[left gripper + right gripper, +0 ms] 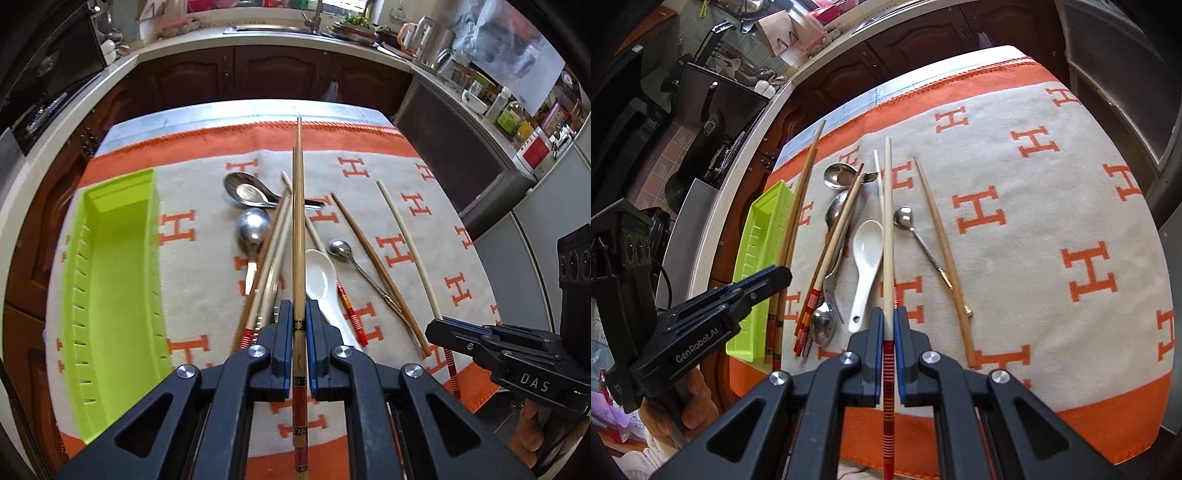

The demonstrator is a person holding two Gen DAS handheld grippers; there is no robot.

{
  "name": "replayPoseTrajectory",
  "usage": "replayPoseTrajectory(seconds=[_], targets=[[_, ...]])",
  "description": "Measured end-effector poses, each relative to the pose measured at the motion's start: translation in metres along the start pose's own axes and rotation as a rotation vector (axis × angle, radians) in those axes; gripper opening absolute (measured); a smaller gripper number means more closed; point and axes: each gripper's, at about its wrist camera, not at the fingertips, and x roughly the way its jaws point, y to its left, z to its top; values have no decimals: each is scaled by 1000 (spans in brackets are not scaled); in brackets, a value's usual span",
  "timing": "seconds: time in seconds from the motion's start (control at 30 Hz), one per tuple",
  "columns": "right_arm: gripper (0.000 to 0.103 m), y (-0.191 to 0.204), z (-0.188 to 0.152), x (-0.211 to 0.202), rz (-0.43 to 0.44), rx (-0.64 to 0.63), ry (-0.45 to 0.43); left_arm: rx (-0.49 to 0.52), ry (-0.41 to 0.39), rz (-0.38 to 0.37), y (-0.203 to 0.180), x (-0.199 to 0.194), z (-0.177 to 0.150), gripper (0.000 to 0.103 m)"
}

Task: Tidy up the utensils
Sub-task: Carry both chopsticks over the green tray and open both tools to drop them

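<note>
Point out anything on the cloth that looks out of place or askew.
The tray is empty while the utensils lie jumbled beside it: chopsticks cross over the metal spoons, and the white spoon sits among them. Nothing looks spilled or broken.

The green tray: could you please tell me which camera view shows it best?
The left wrist view: the green tray lies close and broad there, its inside and slotted wall visible. In the right wrist view it is narrower and farther off, partly hidden by the left gripper and its chopsticks.

Cabinets: dark wood doors (258, 74) beyond the table
Counter: pale worktop (266, 37), cluttered
Light: bright daylight
</note>
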Motion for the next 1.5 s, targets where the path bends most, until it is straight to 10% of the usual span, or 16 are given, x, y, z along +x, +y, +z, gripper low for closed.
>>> replayPoseTrajectory(seconds=[0.3,0.67,1.23,1.5], targets=[[6,80,17,20,53,-163,67,-128,-110,127,83,-46,-1,4],[6,167,38,76,98,-218,152,-279,-72,189,156,-14,-24,4],[6,190,43,150,51,-116,216,-287,-27,151,185,1,-33,6],[8,196,44,163,22,-116,227,-296,-54,166,190,-9,-34,41]])
